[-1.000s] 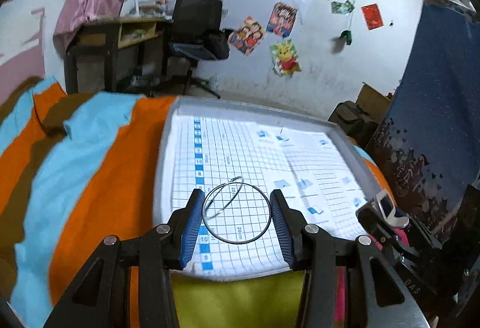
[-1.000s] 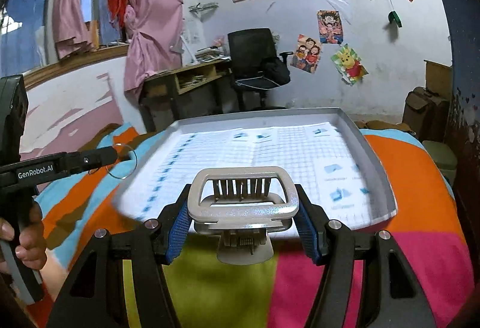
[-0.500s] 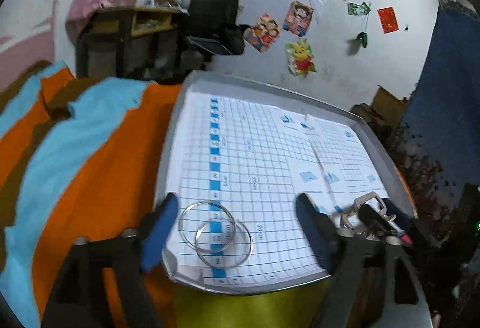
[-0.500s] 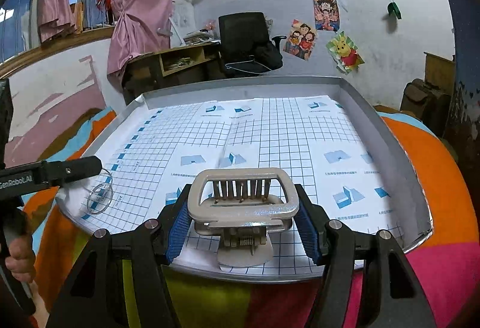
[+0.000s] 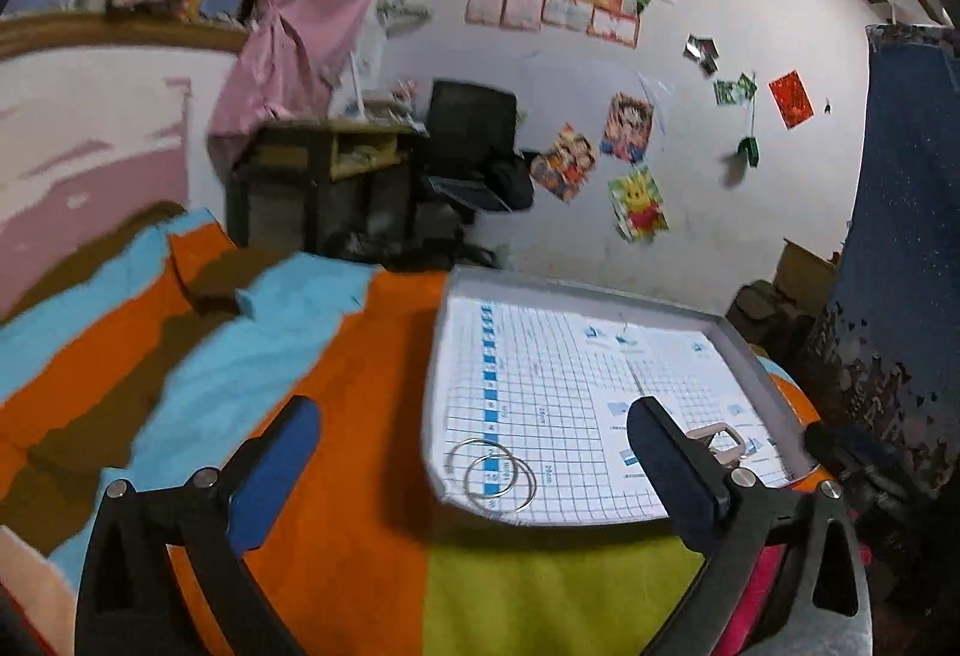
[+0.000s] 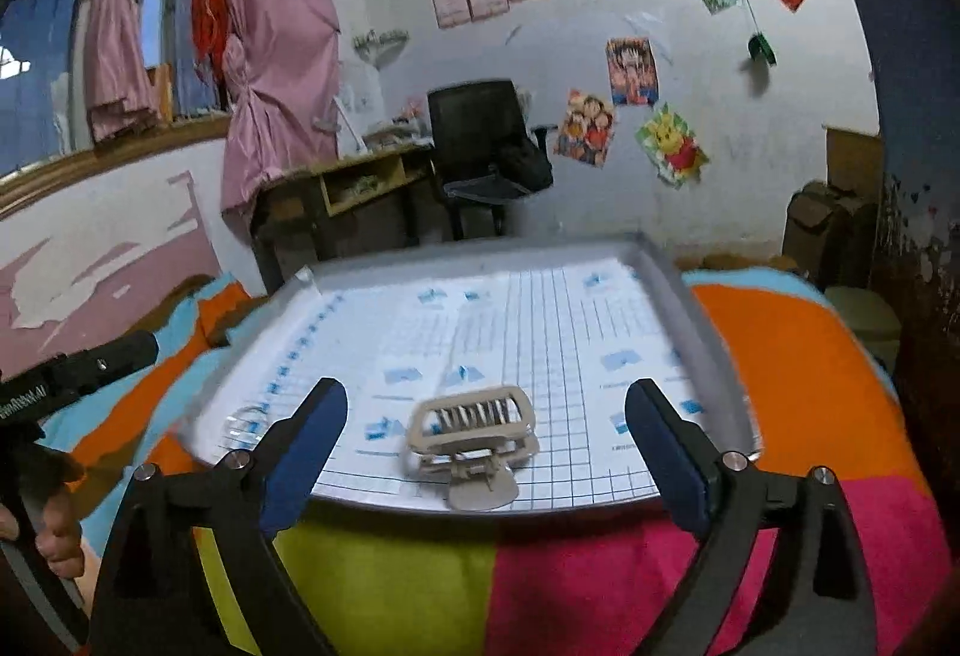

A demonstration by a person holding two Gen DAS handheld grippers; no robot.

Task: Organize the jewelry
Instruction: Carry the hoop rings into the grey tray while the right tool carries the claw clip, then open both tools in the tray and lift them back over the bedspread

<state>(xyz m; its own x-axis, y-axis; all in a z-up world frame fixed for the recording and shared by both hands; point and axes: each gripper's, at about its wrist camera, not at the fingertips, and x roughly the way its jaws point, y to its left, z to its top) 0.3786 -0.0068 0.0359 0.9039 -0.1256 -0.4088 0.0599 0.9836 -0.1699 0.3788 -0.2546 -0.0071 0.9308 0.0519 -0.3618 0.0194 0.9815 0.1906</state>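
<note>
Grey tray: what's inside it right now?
Inside the grey tray, on white grid paper, lie two silver hoop rings near the left corner and a beige hair claw clip at the near edge. Nothing shows beneath the paper.

The left gripper (image 5: 468, 440) hangs with its jaws spread wide and nothing between its blue pads (image 5: 273, 473). The right gripper (image 6: 483, 416) is likewise wide apart and empty. A bare hand (image 6: 57, 530) grips the left handle.

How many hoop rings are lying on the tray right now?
2: both hoop rings lie overlapping on the tray, at its near left corner, one slightly nearer. None seems hidden elsewhere.
</note>
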